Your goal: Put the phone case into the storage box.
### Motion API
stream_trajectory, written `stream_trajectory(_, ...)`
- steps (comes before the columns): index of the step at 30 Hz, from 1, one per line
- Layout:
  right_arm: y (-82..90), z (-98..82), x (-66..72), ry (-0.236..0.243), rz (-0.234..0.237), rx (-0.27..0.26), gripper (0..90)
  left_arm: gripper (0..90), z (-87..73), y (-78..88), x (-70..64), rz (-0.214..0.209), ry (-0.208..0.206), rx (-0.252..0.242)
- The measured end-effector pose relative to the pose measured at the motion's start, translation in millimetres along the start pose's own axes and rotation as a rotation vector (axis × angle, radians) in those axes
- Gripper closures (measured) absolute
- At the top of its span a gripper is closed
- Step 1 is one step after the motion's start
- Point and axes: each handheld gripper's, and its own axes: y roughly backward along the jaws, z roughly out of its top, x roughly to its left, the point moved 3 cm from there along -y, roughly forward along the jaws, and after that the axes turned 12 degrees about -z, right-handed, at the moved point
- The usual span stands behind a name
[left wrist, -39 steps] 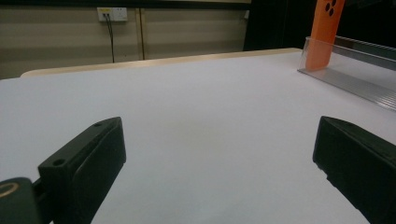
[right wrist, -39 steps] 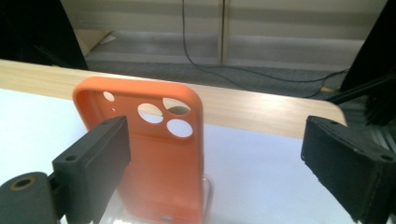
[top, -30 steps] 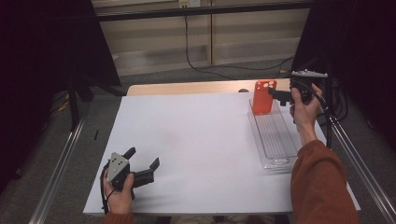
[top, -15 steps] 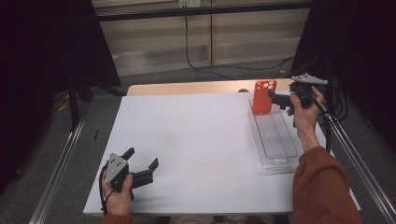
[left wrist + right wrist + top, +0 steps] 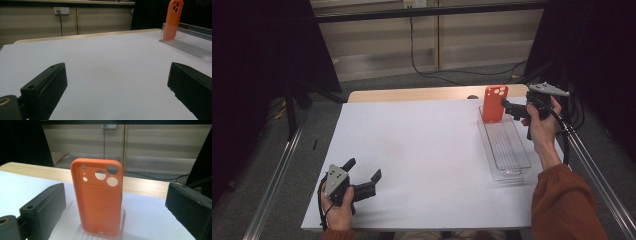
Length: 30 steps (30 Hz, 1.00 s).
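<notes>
1. An orange phone case [image 5: 495,103] stands upright at the far end of a clear plastic tray [image 5: 507,150]. It is a smooth, matte rectangle with rounded corners and round camera cut-outs near its top.
2. The tray is long, narrow and transparent, with a ribbed floor. It lies lengthwise along the right side of the surface.
3. The right gripper [image 5: 511,108] is held just beside the case. Its black, blocky fingers are spread apart, one on either side of the case without touching it, as the right gripper view shows.
4. The left gripper [image 5: 363,175] rests at the near left of the surface, well apart from the case, with its fingers open and holding nothing.
5. The surface [image 5: 412,150] is a flat white sheet over a pale wooden top.
6. Beyond it are beige wall panels, a wall socket [image 5: 61,10] with trailing cables, and dark surroundings.
</notes>
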Motion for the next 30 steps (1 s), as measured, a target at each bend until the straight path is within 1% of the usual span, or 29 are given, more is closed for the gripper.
stream_trajectory(2, 3.1, -0.1, -0.8, -0.002, -0.004, -0.009, 2.3, 2.7, 0.1, 0.1, -0.1, 0.001, 0.001, -0.001)
stream_trajectory(5, 9.9, -1.2, -1.4, -0.005, 0.012, -0.006, 2.5, 2.7, 0.4, 0.2, -0.3, 0.001, 0.0, -0.004)
stream_trajectory(8, 14.5, -1.9, -1.5, 0.002, 0.013, -0.003, 3.6, 2.7, 0.6, 0.2, -0.5, 0.003, 0.0, -0.005)
stream_trajectory(9, 16.3, -2.2, -2.0, 0.0, 0.019, -0.009, 3.4, 2.7, 0.7, 0.3, -0.5, 0.003, -0.001, -0.005)
stream_trajectory(10, 20.3, -3.2, -3.4, -0.001, 0.041, -0.025, 2.7, 2.7, 0.8, 0.5, -0.3, 0.005, -0.003, -0.007)
stream_trajectory(14, 24.5, -5.7, -4.7, -0.016, 0.042, -0.025, 3.0, 2.7, 0.7, -0.2, -1.2, 0.001, -0.002, -0.006)
stream_trajectory(16, 27.5, -7.1, -4.7, -0.012, 0.043, -0.04, 3.4, 2.7, 1.0, -0.2, -1.6, 0.0, -0.008, -0.004)
stream_trajectory(17, 29.6, -7.9, -4.6, -0.013, 0.05, -0.046, 3.4, 2.7, 1.2, 0.1, -1.6, 0.0, -0.009, -0.005)
stream_trajectory(19, 32.1, -9.1, -4.2, -0.016, 0.048, -0.054, 3.4, 2.7, 1.3, 0.4, -1.5, 0.0, -0.006, -0.01)
stream_trajectory(22, 36.6, -11.5, -3.1, -0.011, 0.059, -0.053, 3.1, 2.7, 1.3, 0.7, -0.9, 0.006, -0.003, -0.013)
stream_trajectory(26, 45.0, -12.8, -0.4, 0.002, 0.068, -0.079, 3.0, 2.7, 1.6, 1.0, -1.2, 0.009, -0.005, -0.016)
stream_trajectory(30, 50.3, -14.2, 0.1, -0.003, 0.074, -0.086, 3.1, 2.7, 1.5, 1.3, -1.2, 0.01, -0.004, -0.016)
